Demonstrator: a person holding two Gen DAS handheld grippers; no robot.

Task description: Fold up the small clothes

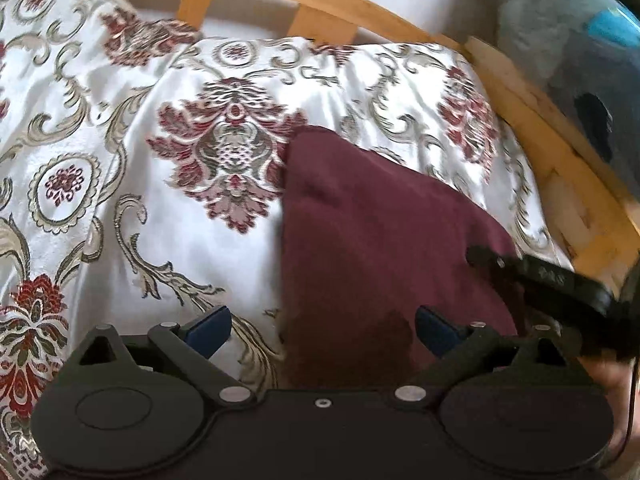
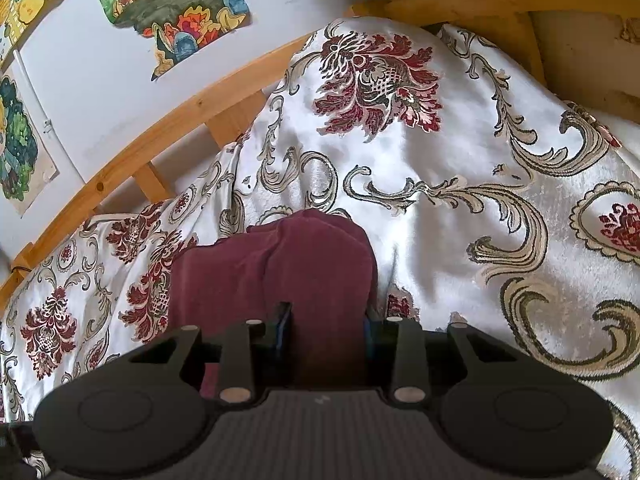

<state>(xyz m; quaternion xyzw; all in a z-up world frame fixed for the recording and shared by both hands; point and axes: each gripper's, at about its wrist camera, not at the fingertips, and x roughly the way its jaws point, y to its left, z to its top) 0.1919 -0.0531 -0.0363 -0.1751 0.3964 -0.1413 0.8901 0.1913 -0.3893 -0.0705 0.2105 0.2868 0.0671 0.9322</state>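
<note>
A small dark-maroon knit garment (image 1: pixel 372 240) lay on a white satin bedspread woven with red and gold floral scrolls (image 1: pixel 120 208), which covered a bed with a pale wooden slatted frame (image 1: pixel 320 12). In the left wrist view the garment sat right of centre, its far corner rising in a soft point and its near edge running under the tool.

The right gripper (image 2: pixel 326 340) had its blue-padded fingers drawn in on a bunched fold of the maroon cloth; the fabric filled the narrow gap between them and humped up just beyond, so the pads appeared to be pressing on it. That pinch on an edge looked meant to give a firm hold for lifting or turning the fold over.

The left gripper (image 1: pixel 322 330) hung with its fingers wide apart, the left pad (image 1: pixel 210 330) over bare bedspread and the right pad (image 1: pixel 436 332) above the garment's near part, gripping nothing. It seemed poised to take a second hold on the left edge. The right tool's black finger reached across the cloth at the right of that view.

Coloured drawings (image 2: pixel 176 4) were pinned to the far wall.
</note>
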